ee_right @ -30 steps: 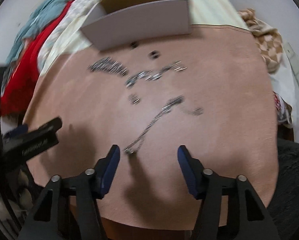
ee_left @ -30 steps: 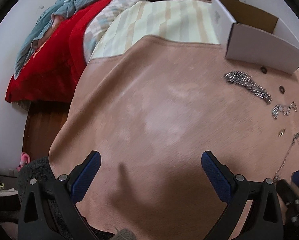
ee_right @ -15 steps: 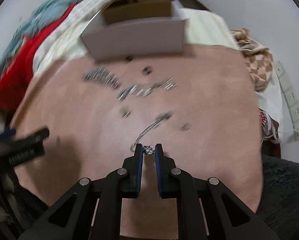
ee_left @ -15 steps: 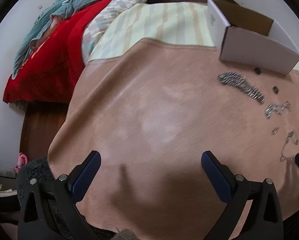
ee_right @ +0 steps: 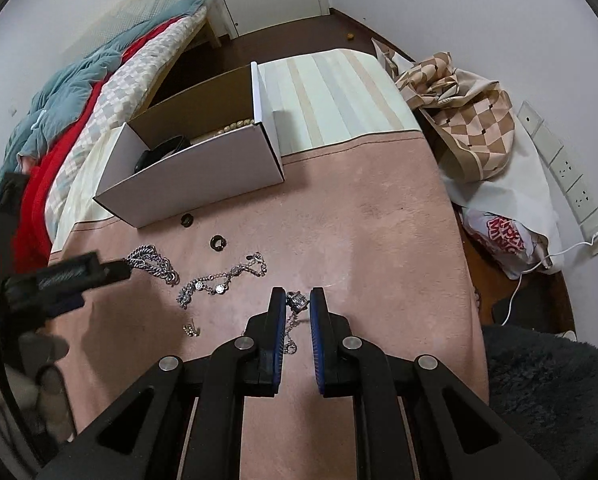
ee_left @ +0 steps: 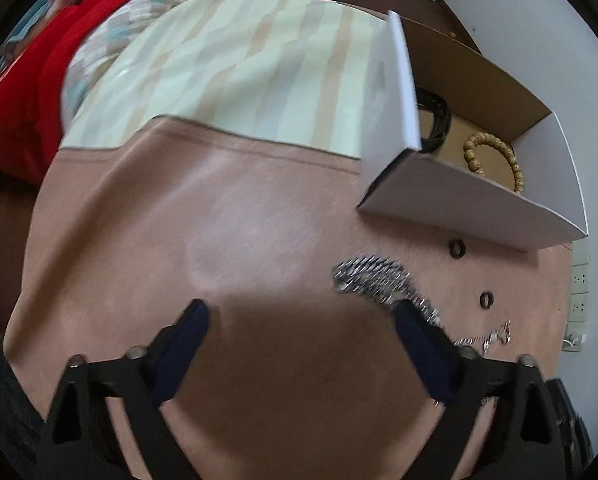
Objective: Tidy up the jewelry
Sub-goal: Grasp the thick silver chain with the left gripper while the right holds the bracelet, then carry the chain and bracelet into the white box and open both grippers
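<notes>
Right wrist view shows the right gripper (ee_right: 297,302) pinching a thin necklace (ee_right: 297,301) by its pendant, the chain trailing down between its fingers above the pink cloth (ee_right: 379,240). It alone shows a bracelet (ee_right: 219,282) and a small earring (ee_right: 191,330). Left wrist view shows the left gripper (ee_left: 299,328) spread wide, holding nothing, beside the chunky chain (ee_left: 379,280), and looks into the box (ee_left: 459,204) at 1 bead bracelet (ee_left: 495,160).

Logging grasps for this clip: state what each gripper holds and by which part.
Right gripper holds the thin silver necklace by its pendant end; the chain trails below. Left gripper is open and holds nothing.
</notes>
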Demonstrator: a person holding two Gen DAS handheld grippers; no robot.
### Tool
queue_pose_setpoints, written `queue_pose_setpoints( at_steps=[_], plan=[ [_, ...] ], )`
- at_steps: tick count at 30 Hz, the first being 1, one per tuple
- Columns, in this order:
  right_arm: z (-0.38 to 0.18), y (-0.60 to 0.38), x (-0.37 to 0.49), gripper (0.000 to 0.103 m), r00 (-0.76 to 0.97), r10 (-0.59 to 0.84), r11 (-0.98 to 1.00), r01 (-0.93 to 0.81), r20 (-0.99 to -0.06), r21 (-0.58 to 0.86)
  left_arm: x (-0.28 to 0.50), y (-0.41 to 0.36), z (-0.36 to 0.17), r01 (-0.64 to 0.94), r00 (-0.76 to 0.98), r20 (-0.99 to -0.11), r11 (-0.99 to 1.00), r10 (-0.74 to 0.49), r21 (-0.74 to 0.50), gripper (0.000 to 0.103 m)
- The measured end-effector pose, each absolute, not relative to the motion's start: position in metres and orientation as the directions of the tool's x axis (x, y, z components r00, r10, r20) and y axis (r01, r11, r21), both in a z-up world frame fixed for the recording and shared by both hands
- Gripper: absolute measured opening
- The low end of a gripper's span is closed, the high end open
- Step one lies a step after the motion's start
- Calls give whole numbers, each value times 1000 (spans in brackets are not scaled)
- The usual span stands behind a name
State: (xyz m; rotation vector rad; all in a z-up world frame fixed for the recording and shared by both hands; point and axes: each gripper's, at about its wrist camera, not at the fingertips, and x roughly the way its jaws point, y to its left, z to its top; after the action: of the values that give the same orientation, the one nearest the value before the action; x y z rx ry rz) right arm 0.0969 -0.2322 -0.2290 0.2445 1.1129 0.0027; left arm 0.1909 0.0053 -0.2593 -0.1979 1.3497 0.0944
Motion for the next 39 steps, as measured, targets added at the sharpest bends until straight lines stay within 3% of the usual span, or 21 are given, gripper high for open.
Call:
queue_pose_setpoints(
  at_steps=[2,5,8,9,10,21,29,39],
  plan=[
    [-233,-231,98,12,439,123,974,117,-890,193,196,-4,-262,-158,222,-974,985,-32,-68,84],
    [-240,-229,98,12,425,126,974,120,-897,193,200,-19,-262,-99,267,-964,995,12,-15,74],
    [-244,-230,98,12,415,123,975,120,-902,188,199,-30,-257,-41,320,-947,999,-4,-18,32],
    [-244,-230,98,12,413,120,976,119,-903,185,199,-32,-257,-35,323,-947,999,1,-11,9],
    [-244,-230,99,13,413,119,976,119,-903,183,198,-31,-257,-29,321,-947,999,-27,-38,7],
    [-211,-233,98,12,465,172,965,98,-869,243,161,8,-230,-45,343,-927,983,-153,-179,5],
    [-163,-238,110,12,503,268,938,58,-822,341,153,6,-172,19,407,-884,969,-231,-245,5],
    [-79,-222,168,12,583,356,921,-86,-730,381,197,1,-93,60,512,-804,947,-301,-316,5]
  ],
)
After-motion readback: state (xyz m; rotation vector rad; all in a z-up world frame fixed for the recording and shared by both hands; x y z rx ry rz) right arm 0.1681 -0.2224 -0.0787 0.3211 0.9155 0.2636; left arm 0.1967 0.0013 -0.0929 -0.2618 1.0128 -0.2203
